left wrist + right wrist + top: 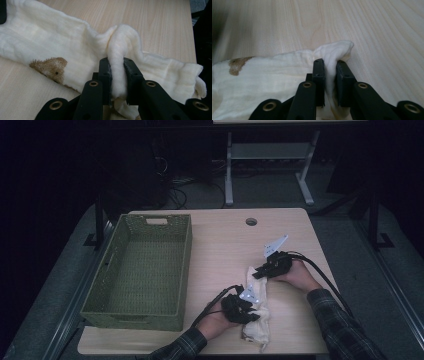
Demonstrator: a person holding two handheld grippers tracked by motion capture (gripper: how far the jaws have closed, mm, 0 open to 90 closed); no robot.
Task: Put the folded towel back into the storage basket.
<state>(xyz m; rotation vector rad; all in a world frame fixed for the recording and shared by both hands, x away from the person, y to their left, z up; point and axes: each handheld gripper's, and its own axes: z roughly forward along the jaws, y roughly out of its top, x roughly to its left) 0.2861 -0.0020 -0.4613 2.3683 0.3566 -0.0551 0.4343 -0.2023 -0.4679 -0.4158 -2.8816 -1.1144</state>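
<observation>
high view: 1 cloth (258, 312) on table (220, 255), 1 basket (142, 270); l gripper (248, 316) & r gripper (261, 270) fingers both pinching cloth.

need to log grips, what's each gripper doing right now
left gripper: shut on a fold of the cream towel.
right gripper: shut on the towel's corner.

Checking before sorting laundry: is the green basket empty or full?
Empty. The green basket shows only its bare woven floor; the cloth lies outside it on the table.

My left gripper (250, 307) is clamped tight, near me. My right gripper (260, 271) is pinched too, farther off.
</observation>
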